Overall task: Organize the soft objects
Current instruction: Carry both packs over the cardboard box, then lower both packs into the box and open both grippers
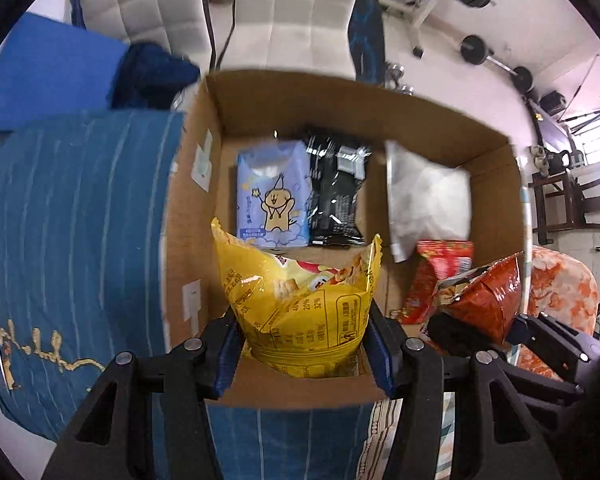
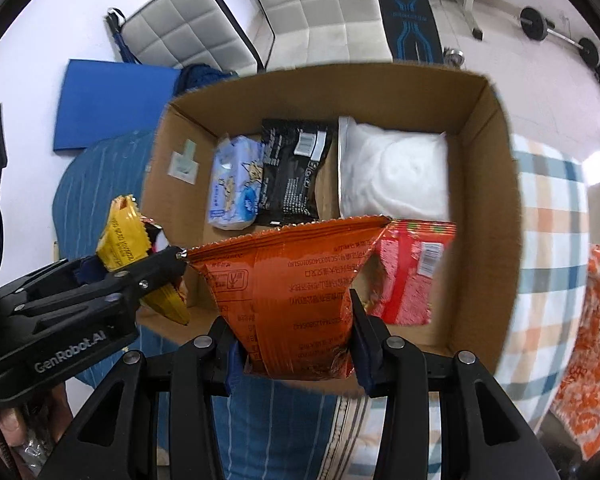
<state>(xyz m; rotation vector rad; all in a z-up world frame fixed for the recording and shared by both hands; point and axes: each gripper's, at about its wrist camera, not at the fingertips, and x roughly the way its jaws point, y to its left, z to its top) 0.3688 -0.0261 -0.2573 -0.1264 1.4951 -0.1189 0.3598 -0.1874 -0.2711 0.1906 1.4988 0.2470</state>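
- Presently one open cardboard box sits on bedding, a blue striped cloth at its left and a plaid blanket at its right.
- Contents, four packs on the box floor: one pale blue tissue pack beside one black packet at the far left; one white pouch at the far right; one red packet at the near right.
- Left gripper: jaws clamped on one yellow snack bag, held above the box's near left part.
- Right gripper: jaws clamped on one orange snack bag, held above the near edge, partly covering the red packet.
- Count: two bags held, four packs stowed.
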